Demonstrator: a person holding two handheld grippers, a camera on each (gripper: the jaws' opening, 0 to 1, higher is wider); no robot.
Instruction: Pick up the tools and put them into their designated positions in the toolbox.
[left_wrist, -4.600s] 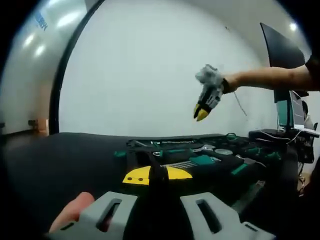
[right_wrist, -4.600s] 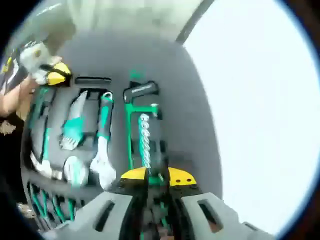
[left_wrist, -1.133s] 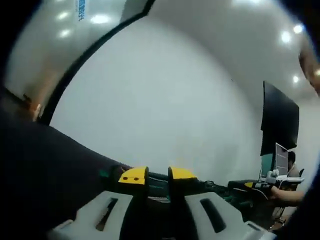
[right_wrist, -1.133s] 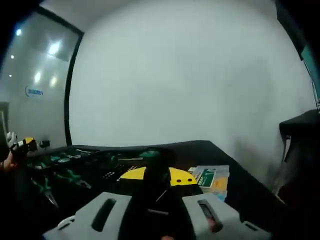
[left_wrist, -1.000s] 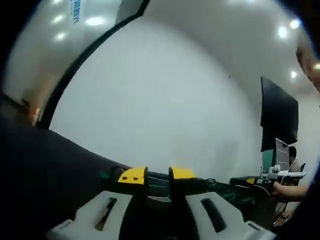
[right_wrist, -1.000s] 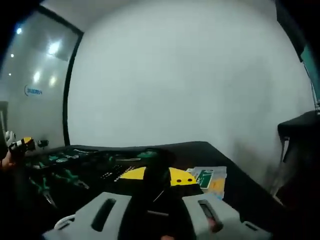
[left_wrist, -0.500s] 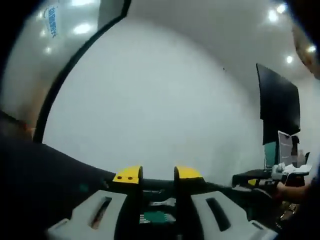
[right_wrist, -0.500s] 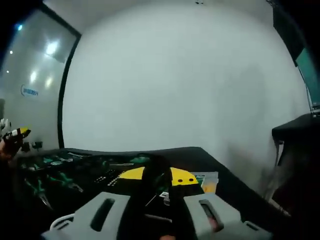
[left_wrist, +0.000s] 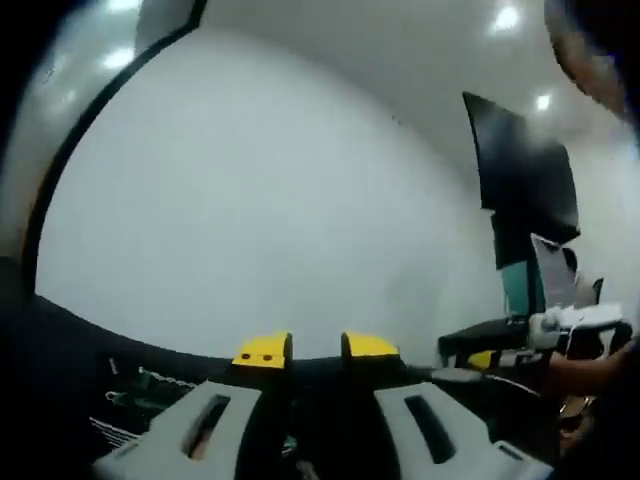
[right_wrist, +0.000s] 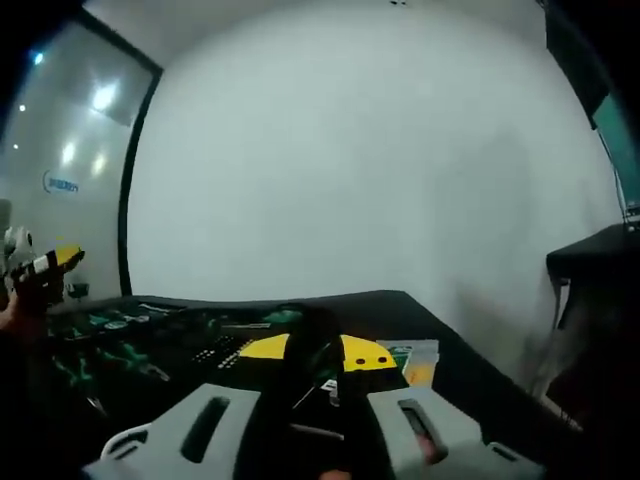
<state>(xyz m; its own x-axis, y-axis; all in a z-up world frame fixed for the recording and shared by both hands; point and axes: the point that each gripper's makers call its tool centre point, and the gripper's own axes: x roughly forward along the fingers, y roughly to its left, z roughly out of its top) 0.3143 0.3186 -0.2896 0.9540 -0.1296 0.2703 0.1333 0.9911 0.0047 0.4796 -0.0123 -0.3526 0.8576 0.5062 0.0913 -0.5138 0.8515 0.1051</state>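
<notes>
In the left gripper view the left gripper (left_wrist: 316, 349) points almost level across the black tabletop (left_wrist: 60, 340) toward a plain white wall (left_wrist: 250, 220). Its yellow-tipped fingers (left_wrist: 263, 350) stand a little apart, with a narrow dark gap between them and nothing visibly held. Low at the left, on the tabletop, a few green and pale tool shapes (left_wrist: 140, 385) lie in dim light; they are too blurred to name. At the right edge of that view a hand (left_wrist: 590, 365) holds the other gripper, pale with a yellow tip, in front of a dark monitor (left_wrist: 520, 180) and a desk with a screen.

In the right gripper view the right gripper (right_wrist: 312, 350) also looks level over the tabletop (right_wrist: 420, 310). Its yellow fingers (right_wrist: 366, 353) are closed on a dark, thick object (right_wrist: 310, 335) that rises between them; it looks like a black tool handle, though the view is too dark to be sure. Beyond the fingers, toward the left half of the tabletop, the open toolbox (right_wrist: 150, 335) lies flat with green-handled tools (right_wrist: 110, 322) set in its black tray. Just right of the fingers, near the tabletop's right edge, lies a green and yellow booklet (right_wrist: 415, 360). At the far left edge of this view the left gripper shows again, pale with a yellow tip, held above the toolbox's left end.
</notes>
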